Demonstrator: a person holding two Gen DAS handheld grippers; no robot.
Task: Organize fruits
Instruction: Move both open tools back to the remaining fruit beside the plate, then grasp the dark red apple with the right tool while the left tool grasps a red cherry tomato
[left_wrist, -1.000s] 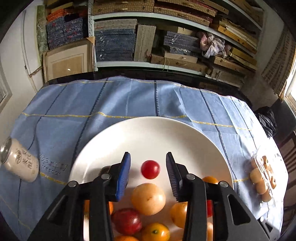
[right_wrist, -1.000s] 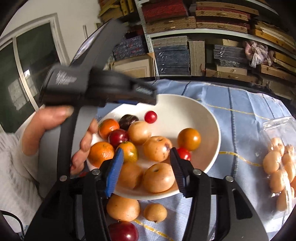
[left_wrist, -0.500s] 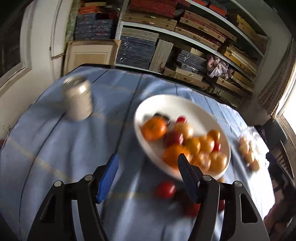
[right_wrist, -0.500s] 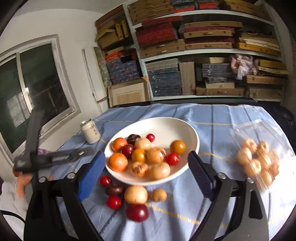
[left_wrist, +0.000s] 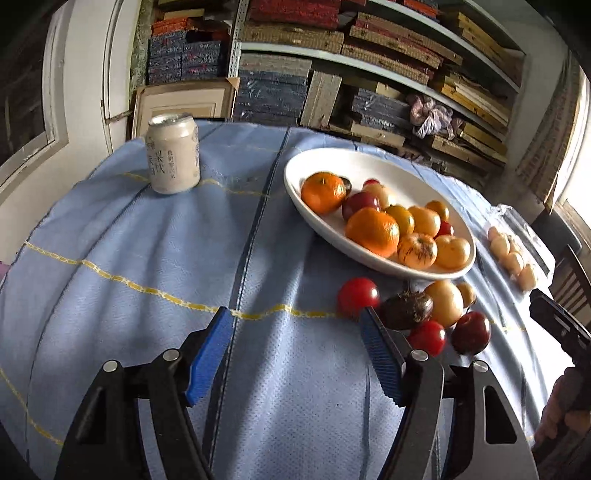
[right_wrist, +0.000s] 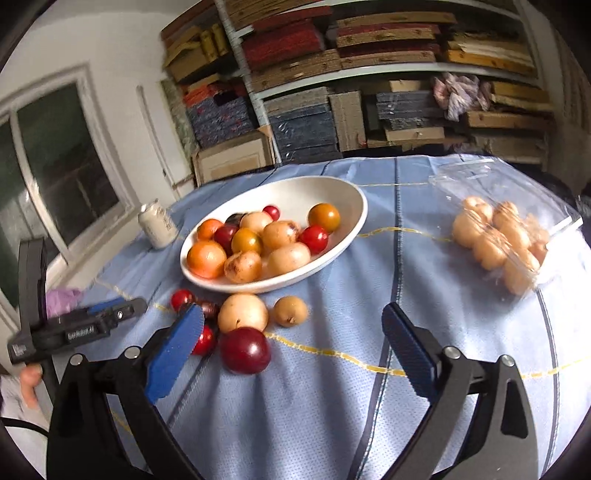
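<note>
A white bowl (left_wrist: 369, 168) (right_wrist: 351, 206) holds several oranges, tomatoes and pale round fruits. Loose fruits lie on the blue cloth in front of it: a red tomato (left_wrist: 357, 296), a dark fruit (left_wrist: 406, 309), a tan fruit (right_wrist: 242, 312), a small tan fruit (right_wrist: 290, 311) and a dark red plum (right_wrist: 245, 350). My left gripper (left_wrist: 295, 352) is open and empty over the cloth, left of the loose fruits. My right gripper (right_wrist: 291, 354) is open and empty, just above and behind the plum. The left gripper also shows in the right wrist view (right_wrist: 110, 308).
A pale drink can (left_wrist: 172, 153) (right_wrist: 157, 225) stands at the far left of the table. A clear plastic pack of small tan fruits (right_wrist: 502, 240) (left_wrist: 513, 254) lies at the right. Shelves of stacked boxes stand behind the table. A chair (left_wrist: 569, 273) is at the right edge.
Both grippers have pulled back from the bowl toward the near side of the table and opened wider. The left one swung left; the loose fruits came into view.
</note>
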